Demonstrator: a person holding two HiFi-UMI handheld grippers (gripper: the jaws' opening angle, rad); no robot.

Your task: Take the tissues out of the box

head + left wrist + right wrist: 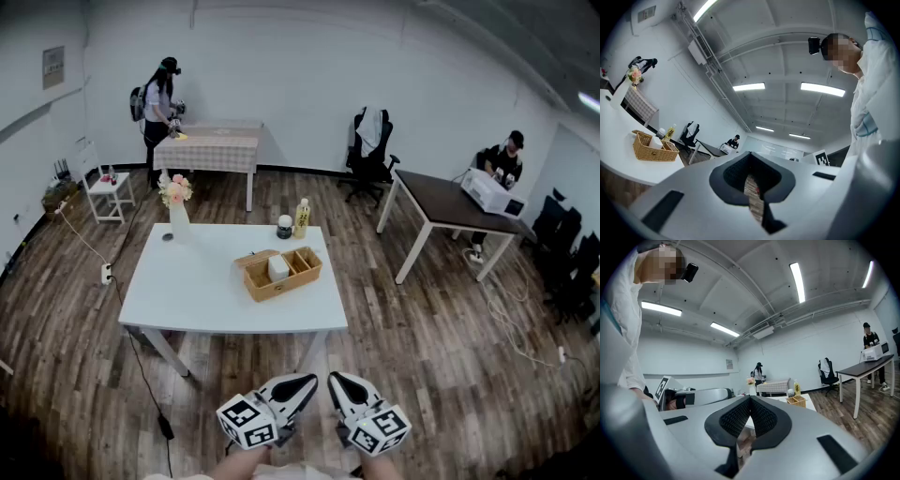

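A wicker basket stands on the white table, right of its middle. A white tissue box sits inside it. Both grippers hang low near my body, well short of the table's front edge. My left gripper is shut with nothing in it, and my right gripper beside it is shut and empty too. In the left gripper view the basket lies far off to the left, past the shut left gripper. The right gripper view shows the basket small beyond the shut right gripper.
On the table stand a vase of flowers, a yellow bottle and a dark jar. A dark desk with a seated person is at the right. An office chair and a checkered table are behind.
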